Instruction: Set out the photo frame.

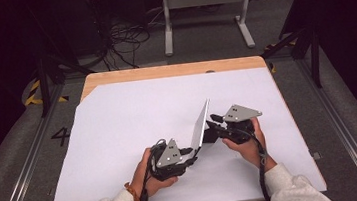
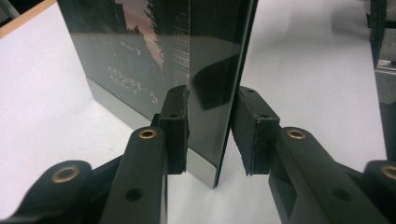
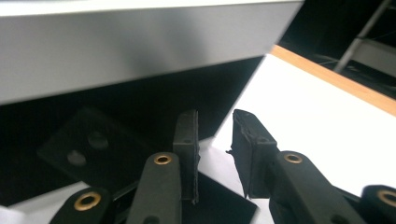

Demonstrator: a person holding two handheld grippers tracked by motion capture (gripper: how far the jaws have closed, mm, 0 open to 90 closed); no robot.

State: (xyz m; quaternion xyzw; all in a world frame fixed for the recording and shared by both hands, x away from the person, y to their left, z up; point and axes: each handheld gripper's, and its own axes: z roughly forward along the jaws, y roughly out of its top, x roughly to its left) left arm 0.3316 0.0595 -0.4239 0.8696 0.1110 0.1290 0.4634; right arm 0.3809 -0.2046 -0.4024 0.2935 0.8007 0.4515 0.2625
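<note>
High view: the thin panel [image 1: 200, 124], silver on the face you can see, stands tilted on its lower edge near the middle of the white sheet [image 1: 120, 137] that covers the table [image 1: 173, 71]. Your left gripper [image 1: 192, 153] meets its lower near corner; your right gripper [image 1: 213, 125] sits close against its far, darker side. Both hands are low over the sheet.

Left gripper view: the panel's edge runs upright between your jaws. The left pad [image 2: 176, 135] lies against the glossy dark face; the right pad [image 2: 252, 130] stands just off the other side, with a sliver of sheet showing between. So this gripper straddles the edge without clamping it. The dark face mirrors the room, so judge it smooth and slippery, likely glass-fronted and easy to scratch or crack.

Right gripper view: your jaws stand apart with nothing between the pads [image 3: 187, 154]. The panel's silver back [image 3: 140, 51] hangs overhead, its dark underside behind the jaws. A flat black piece [image 3: 219, 200] lies on the sheet under the pads; what it is you cannot tell.

Handling judgement: stiff, thin, probably light but top-heavy while tilted. Take it at the lower edge near a corner, pads flat on both faces, squeeze gently. An unclamped panel could slide on the sheet or tip.
</note>
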